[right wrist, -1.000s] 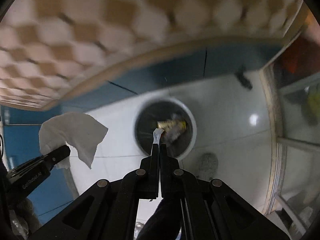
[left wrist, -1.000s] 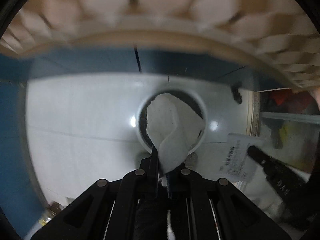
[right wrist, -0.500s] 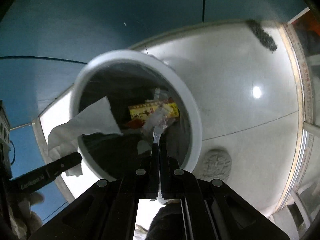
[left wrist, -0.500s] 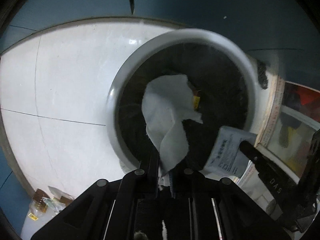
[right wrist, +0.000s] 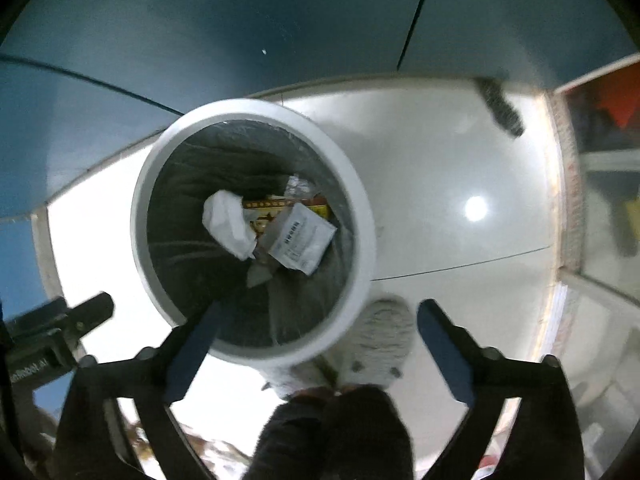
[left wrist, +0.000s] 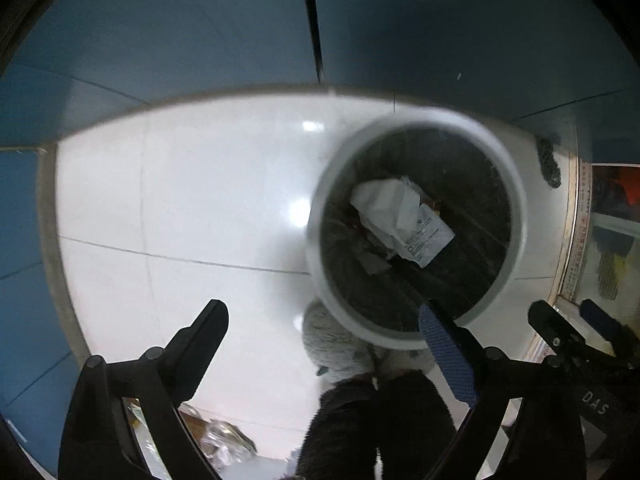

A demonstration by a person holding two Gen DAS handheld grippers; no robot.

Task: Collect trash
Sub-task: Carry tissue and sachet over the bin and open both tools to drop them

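White glossy floor tiles point(left wrist: 180, 208) under us, blue panels point(left wrist: 180, 40) behind; we're pointing both grippers nearly straight down at the white bin point(left wrist: 320, 264) with its dark liner

Left gripper point(left wrist: 326, 322): jaws opening, now spread wide, nothing between them. Bin sits ahead and right of it, so its right finger overlaps the near rim while the left finger hangs over bare tile

Right gripper point(right wrist: 318, 318): jaws opening too, wide apart, nothing in them. Bin is ahead and left of this one; its left finger reaches over the near rim, right finger is outside

Trash is at the bottom of the bin, ahead of both grippers: crumpled white tissue point(right wrist: 230, 224) beside a printed white packet point(right wrist: 302, 238), packet lying partly over a yellow-red wrapper point(right wrist: 276, 206). We read this as the drop step done for these two items, released over the mouth so they fall inside the liner

A person's fuzzy slipper point(right wrist: 380, 340) sits just by the bin's near side, between the right gripper's fingers. More litter looks to lie on the floor behind the left gripper point(left wrist: 224, 440), too blurred to name; likely next pick
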